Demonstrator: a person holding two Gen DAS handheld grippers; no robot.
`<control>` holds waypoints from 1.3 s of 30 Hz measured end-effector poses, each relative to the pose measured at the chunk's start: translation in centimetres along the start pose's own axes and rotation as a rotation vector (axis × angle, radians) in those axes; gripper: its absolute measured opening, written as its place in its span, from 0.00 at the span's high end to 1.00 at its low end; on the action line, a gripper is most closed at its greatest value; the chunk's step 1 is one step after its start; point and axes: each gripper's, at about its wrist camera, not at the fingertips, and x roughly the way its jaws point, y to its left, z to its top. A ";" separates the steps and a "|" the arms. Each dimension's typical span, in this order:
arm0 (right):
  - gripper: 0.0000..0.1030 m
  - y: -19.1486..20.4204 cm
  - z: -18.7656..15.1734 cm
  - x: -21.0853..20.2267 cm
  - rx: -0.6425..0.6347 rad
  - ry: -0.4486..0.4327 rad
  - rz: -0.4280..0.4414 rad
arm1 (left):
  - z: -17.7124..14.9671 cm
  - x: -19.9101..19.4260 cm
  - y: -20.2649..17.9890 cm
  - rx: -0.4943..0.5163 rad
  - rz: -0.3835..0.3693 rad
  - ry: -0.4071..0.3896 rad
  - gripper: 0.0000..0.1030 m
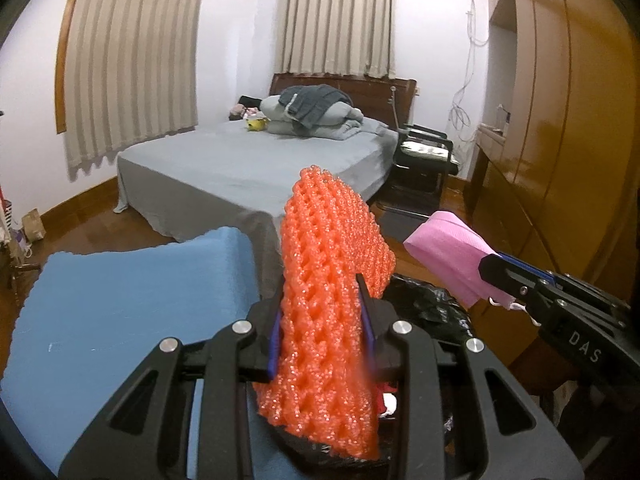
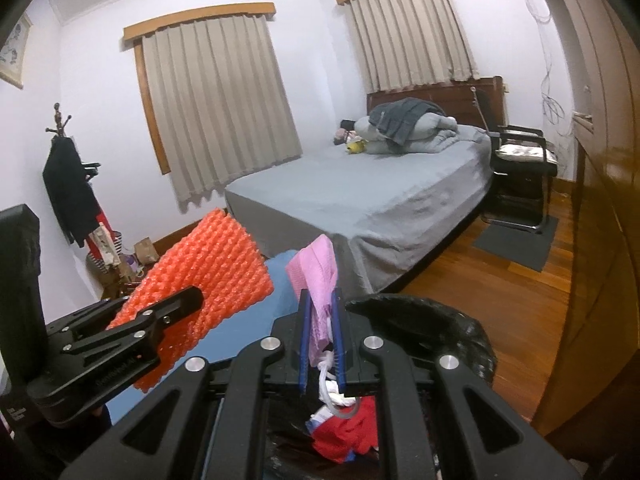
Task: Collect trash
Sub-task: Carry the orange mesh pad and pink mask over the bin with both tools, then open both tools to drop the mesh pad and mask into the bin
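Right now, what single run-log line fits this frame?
left gripper: shut on orange foam net | right gripper: shut on pink mask | black trash bag: below, open

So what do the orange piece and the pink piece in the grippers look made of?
Orange net: looks like foam plastic mesh, slightly glossy, with open diamond holes and a beaded surface. Pink piece: probably paper or thin cloth, matte, with soft folds; a white string hangs from it, so possibly a face mask.
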 end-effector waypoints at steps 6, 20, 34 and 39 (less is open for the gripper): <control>0.90 -1.9 -0.9 0.5 0.028 0.029 -0.044 | -0.7 2.5 -1.4 0.020 -0.032 0.039 0.71; 0.90 -5.5 -2.8 3.6 0.044 0.111 -0.109 | -2.0 7.8 -2.8 0.042 -0.080 0.111 0.65; 0.51 -7.5 -5.2 7.8 0.053 0.202 -0.153 | -3.1 10.9 -1.2 0.001 -0.133 0.169 0.19; 0.25 -7.3 -5.2 7.0 0.048 0.187 -0.173 | -2.8 10.6 -0.3 -0.010 -0.097 0.157 0.16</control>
